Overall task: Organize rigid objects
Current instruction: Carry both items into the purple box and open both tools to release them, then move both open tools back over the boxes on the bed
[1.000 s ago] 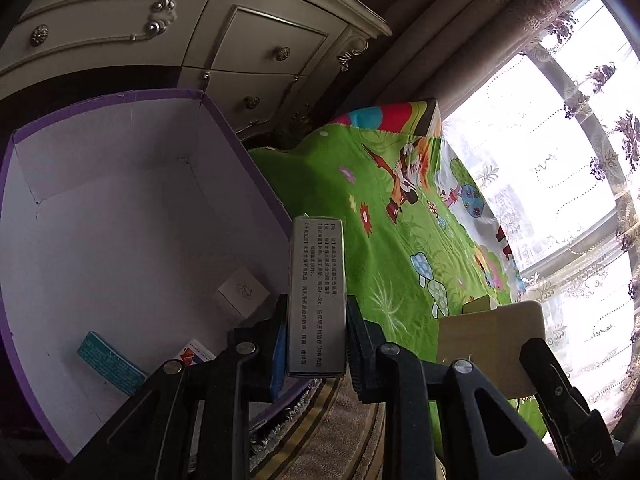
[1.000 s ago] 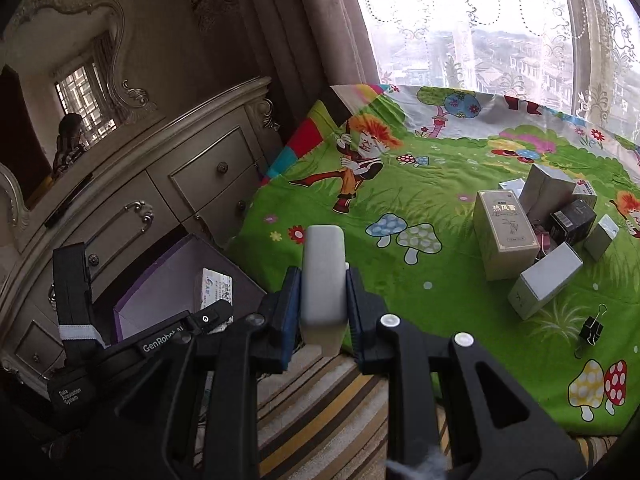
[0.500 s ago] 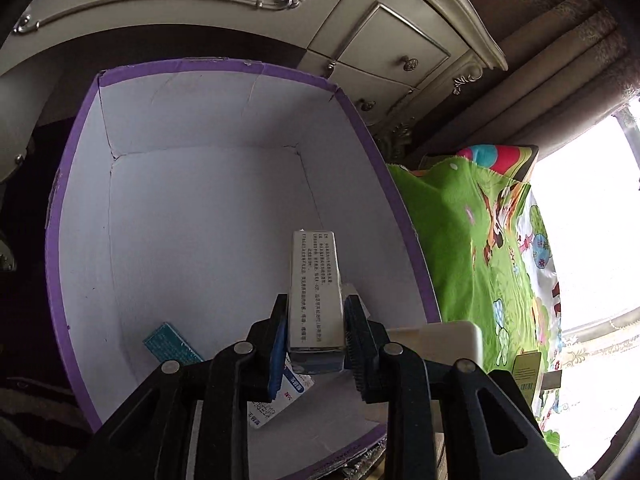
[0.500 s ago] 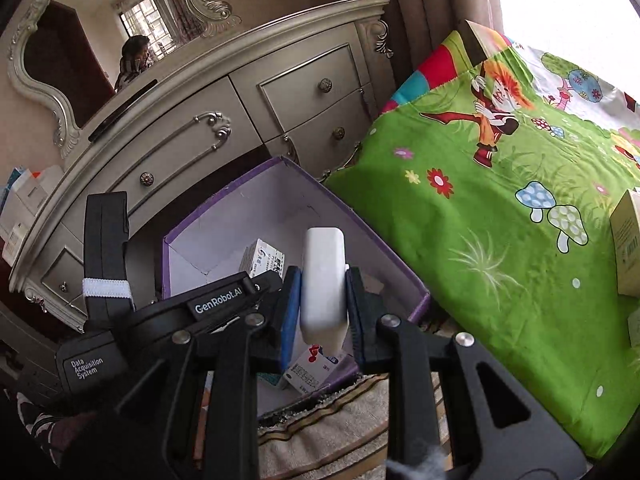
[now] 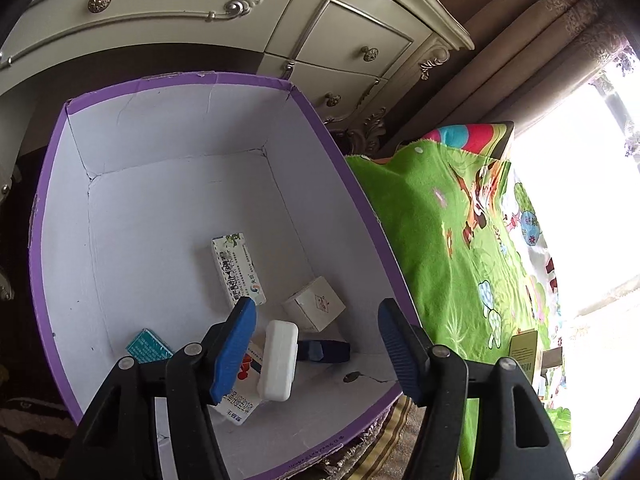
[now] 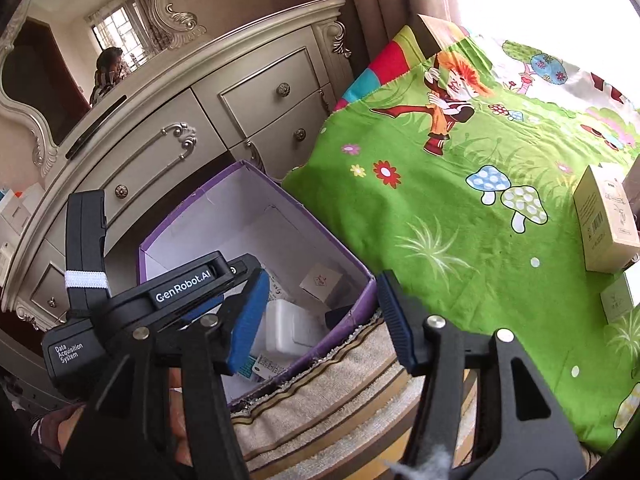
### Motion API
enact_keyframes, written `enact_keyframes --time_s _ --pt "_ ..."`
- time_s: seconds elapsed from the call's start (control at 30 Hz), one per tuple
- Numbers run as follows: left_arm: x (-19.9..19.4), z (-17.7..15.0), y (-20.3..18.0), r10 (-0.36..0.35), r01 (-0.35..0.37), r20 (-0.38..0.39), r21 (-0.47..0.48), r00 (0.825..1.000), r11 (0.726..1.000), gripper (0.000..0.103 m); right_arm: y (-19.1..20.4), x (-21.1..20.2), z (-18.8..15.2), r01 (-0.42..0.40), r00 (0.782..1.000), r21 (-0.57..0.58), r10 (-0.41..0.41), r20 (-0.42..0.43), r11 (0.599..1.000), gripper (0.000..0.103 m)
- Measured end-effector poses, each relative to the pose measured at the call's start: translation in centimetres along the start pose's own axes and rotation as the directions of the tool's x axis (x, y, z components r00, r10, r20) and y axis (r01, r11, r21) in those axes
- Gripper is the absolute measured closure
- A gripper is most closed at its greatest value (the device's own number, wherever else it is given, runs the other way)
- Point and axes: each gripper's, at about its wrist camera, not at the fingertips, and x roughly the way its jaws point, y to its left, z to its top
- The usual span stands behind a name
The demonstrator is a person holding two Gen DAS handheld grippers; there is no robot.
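Both grippers, left gripper [image 5: 318, 344] and right gripper [image 6: 320, 316], are black plastic frames with silver screws and ribbed blue fingers [image 5: 236, 350]; the left one carries white "GenRobot.AI" lettering and a white strap.

An ornate cream dresser [image 6: 224, 120] stands beside brown curtains [image 5: 532, 44] and a bright window [image 5: 592, 200].
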Motion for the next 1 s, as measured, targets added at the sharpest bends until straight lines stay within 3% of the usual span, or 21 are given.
enact_keyframes --time_s 0.13,0.3,0.47,0.6,0.73,0.87,1.0 --pt "-0.6 -0.3 -2.5 -0.034 0.033 0.008 0.116 0.999 0.993 0.037 -1.5 -1.9 -0.2 0.121 0.992 -0.03 -0.12 0.04 0.992 0.042" --pt "-1.5 -1.7 -6.0 -0.126 0.127 -0.022 0.278 0.992 0.952 0.037 -5.3 -4.3 -1.3 0.234 0.971 0.022 -0.235 0.054 0.972 0.04" --pt "-1.2 -3.7 -9.7 -0.101 0.119 -0.064 0.428 0.993 0.896 0.036 -9.3 -6.6 -2.8 0.352 0.933 0.102 -0.357 0.037 0.93 0.039" --pt "-0.7 -5.3 -12.1 -0.106 0.154 -0.121 0.522 0.987 0.839 0.036 -12.4 -8.1 -4.2 0.431 0.898 0.19 -0.439 0.005 0.882 0.035" --pt "0.2 -6.8 -13.8 -0.125 0.222 -0.206 0.567 0.971 0.793 0.036 -15.2 -9.0 -5.2 0.472 0.875 0.279 -0.483 -0.033 0.836 0.032" --pt "0.3 -7.6 -15.1 -0.134 0.247 -0.227 0.596 0.965 0.764 0.036 -16.7 -9.2 -5.7 0.521 0.847 0.311 -0.527 -0.072 0.794 0.031" --pt "0.6 -8.5 -16.1 -0.138 0.266 -0.247 0.623 0.959 0.735 0.036 -17.7 -9.1 -6.2 0.538 0.836 0.329 -0.541 -0.09 0.776 0.031"
